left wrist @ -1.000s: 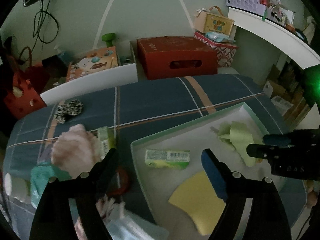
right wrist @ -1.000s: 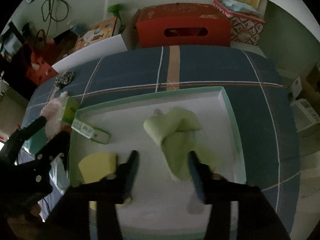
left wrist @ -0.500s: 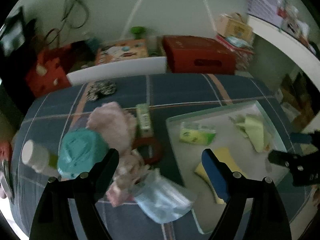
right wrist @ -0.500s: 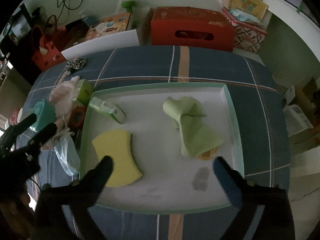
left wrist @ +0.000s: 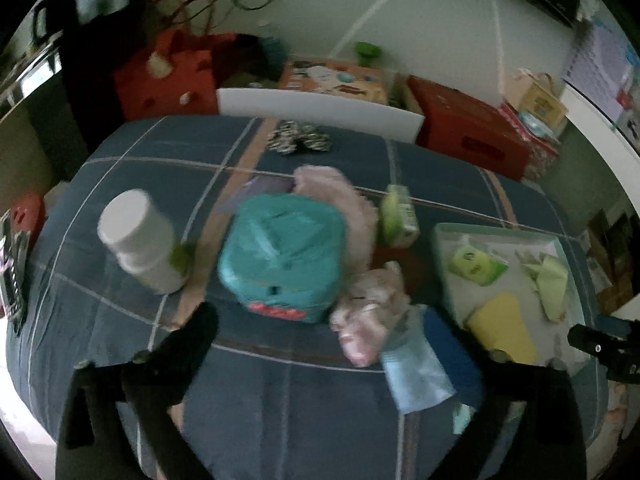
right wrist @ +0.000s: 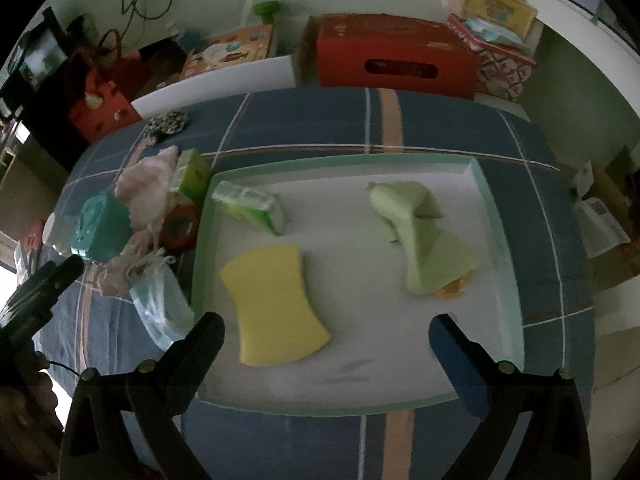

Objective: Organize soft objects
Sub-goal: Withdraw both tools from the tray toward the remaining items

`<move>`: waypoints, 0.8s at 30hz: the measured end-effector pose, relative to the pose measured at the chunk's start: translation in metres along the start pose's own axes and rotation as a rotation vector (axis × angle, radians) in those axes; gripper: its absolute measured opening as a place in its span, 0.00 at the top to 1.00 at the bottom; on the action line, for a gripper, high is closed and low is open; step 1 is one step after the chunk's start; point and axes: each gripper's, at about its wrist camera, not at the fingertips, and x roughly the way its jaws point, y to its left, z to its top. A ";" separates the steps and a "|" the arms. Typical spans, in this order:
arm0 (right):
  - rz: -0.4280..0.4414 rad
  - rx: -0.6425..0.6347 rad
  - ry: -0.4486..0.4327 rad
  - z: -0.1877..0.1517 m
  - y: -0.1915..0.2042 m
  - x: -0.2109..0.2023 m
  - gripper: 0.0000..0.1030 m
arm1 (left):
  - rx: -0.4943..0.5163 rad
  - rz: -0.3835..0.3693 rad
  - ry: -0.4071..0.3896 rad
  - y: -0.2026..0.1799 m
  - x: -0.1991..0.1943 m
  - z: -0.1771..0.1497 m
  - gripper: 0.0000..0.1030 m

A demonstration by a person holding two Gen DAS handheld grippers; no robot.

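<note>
Both claws are hanging wide open with nothing in them, the left gripper (left wrist: 324, 324) having just spread over the teal pack (left wrist: 282, 256) in the pile, the right gripper (right wrist: 326, 330) over the tray (right wrist: 496, 216) holding the yellow sponge (right wrist: 272, 304) and green cloth (right wrist: 420, 236).

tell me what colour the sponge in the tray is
Yellow. The sponge lies flat in the mint-rimmed tray; it shows best in the right wrist view.
</note>
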 end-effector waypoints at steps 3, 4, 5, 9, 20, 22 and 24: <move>0.010 -0.025 0.003 0.000 0.017 0.002 0.00 | -0.035 0.004 0.004 0.017 0.000 -0.003 0.00; 0.012 -0.032 0.003 0.000 0.022 0.002 0.00 | -0.044 0.005 0.007 0.021 0.000 -0.003 0.00; 0.013 -0.045 0.001 0.000 0.030 0.003 0.00 | -0.053 0.009 0.007 0.025 0.000 -0.004 0.00; 0.014 -0.089 0.002 -0.001 0.054 0.006 0.00 | -0.077 0.009 0.022 0.040 0.005 -0.009 0.00; 0.102 -0.166 0.018 -0.004 0.113 0.020 0.00 | -0.129 0.027 0.041 0.067 0.014 -0.014 0.00; 0.131 -0.176 0.025 -0.004 0.122 0.024 0.00 | -0.138 0.033 0.038 0.070 0.016 -0.014 0.00; 0.139 -0.197 0.020 -0.005 0.130 0.026 0.00 | -0.150 0.036 0.035 0.073 0.018 -0.013 0.00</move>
